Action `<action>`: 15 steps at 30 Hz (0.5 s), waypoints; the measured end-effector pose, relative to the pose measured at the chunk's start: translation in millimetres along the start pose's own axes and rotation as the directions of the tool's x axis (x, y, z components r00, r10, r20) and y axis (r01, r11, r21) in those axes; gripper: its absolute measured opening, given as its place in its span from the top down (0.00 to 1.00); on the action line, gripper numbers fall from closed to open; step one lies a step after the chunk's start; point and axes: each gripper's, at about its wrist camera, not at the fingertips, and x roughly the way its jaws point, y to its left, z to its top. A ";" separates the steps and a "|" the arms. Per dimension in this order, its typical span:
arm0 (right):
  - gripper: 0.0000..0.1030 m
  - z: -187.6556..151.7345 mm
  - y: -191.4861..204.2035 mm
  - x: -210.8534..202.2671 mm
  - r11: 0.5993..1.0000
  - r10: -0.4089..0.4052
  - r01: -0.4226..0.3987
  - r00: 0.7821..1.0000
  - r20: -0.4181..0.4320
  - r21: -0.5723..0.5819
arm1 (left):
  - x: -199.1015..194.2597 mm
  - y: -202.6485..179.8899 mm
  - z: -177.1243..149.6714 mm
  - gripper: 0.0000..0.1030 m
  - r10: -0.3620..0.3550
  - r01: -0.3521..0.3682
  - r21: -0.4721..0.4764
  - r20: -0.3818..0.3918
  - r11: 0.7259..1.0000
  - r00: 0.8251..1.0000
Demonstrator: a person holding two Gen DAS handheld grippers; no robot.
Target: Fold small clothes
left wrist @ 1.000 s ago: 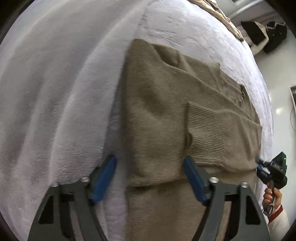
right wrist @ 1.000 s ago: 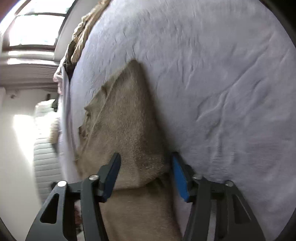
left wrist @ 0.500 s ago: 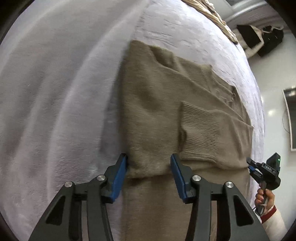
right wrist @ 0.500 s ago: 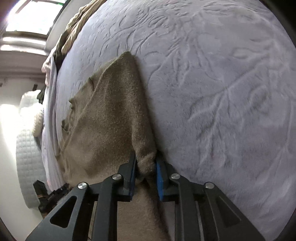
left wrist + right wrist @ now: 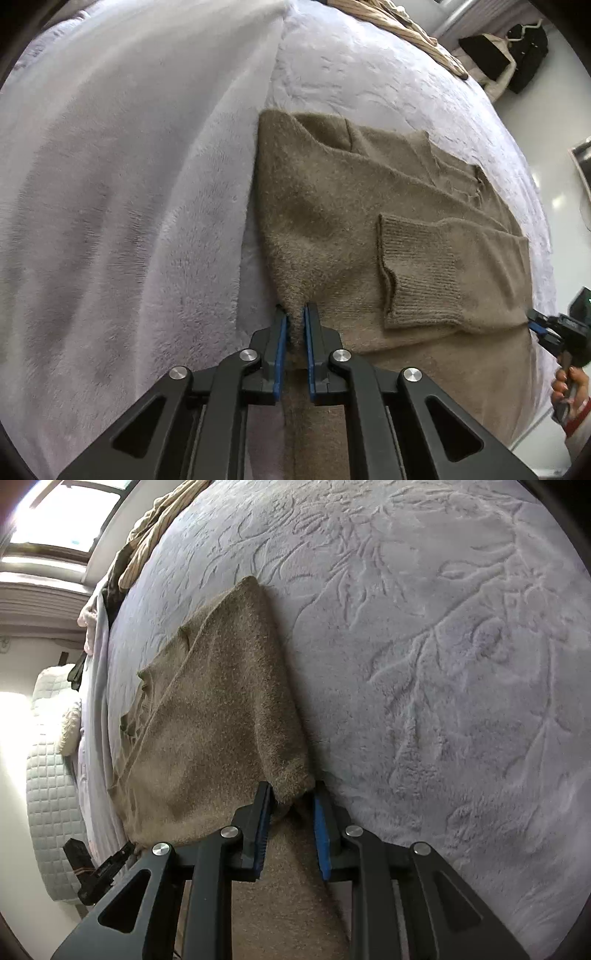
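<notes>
- Left gripper (image 5: 293, 325): my jaws nearly closed, pinching the left folded edge of the sweater (image 5: 332, 206), which lies flat on the blanket (image 5: 129, 184).
- Right gripper (image 5: 291, 805): jaws part open, right corner between the pads; real grip, cannot tell.
- Progress: sleeve cuff (image 5: 417, 269) already folded in; the bottom-up fold looks left.
- Count: one sweater, two grippers, one clothes pile (image 5: 155, 531) far back.

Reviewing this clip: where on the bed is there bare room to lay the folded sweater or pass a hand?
Bare blanket lies left of the brown sweater, and a wide embossed stretch right of it. Crowded: the far edge, where piled clothes sit, and the sweater's near hem, gripped by the left gripper and right gripper.
</notes>
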 end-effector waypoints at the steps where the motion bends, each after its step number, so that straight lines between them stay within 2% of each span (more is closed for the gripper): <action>1: 0.75 -0.8 2.7 -2.7 1.000 -0.013 0.013 1.000 0.003 -0.012 | -0.7 -4.1 -2.3 0.90 0.022 -0.022 0.007 -0.002 1.000 1.000; 2: 0.73 -1.8 5.2 -5.8 0.999 -0.024 0.024 1.000 0.004 -0.024 | -3.2 -7.5 -3.1 0.87 0.051 -0.051 0.020 -0.004 0.998 0.999; 3: 0.71 -3.3 7.3 -9.1 0.999 -0.031 0.032 0.999 0.004 -0.033 | -4.4 -9.2 -4.4 0.58 0.083 -0.083 0.034 -0.006 0.996 0.997; 4: 0.66 -4.6 8.6 -11.3 0.999 -0.035 0.035 0.999 0.003 -0.037 | -6.4 -11.3 -7.0 0.22 0.129 -0.129 0.047 -0.003 0.991 0.992; 5: 0.56 -6.9 10.1 -14.4 0.998 -0.039 0.039 0.999 0.001 -0.039 | -11.4 -15.5 -10.8 0.17 0.168 -0.169 0.061 0.027 0.984 0.985; 6: 0.52 -9.2 11.0 -16.6 0.998 -0.041 0.041 0.999 0.000 -0.040 | -13.6 -16.9 -11.8 0.17 0.178 -0.180 0.070 0.041 0.981 0.983; 11: 0.51 -28.0 14.7 -26.7 0.999 -0.038 0.038 0.999 -0.013 -0.029 | -19.5 -22.3 -27.7 0.17 0.226 -0.225 0.088 0.000 0.970 0.974; 15: 0.48 -45.7 16.4 -25.8 0.998 -0.060 0.059 0.997 -0.041 -0.029 | -18.3 -24.9 -37.9 0.17 0.218 -0.213 0.085 -0.054 0.973 0.975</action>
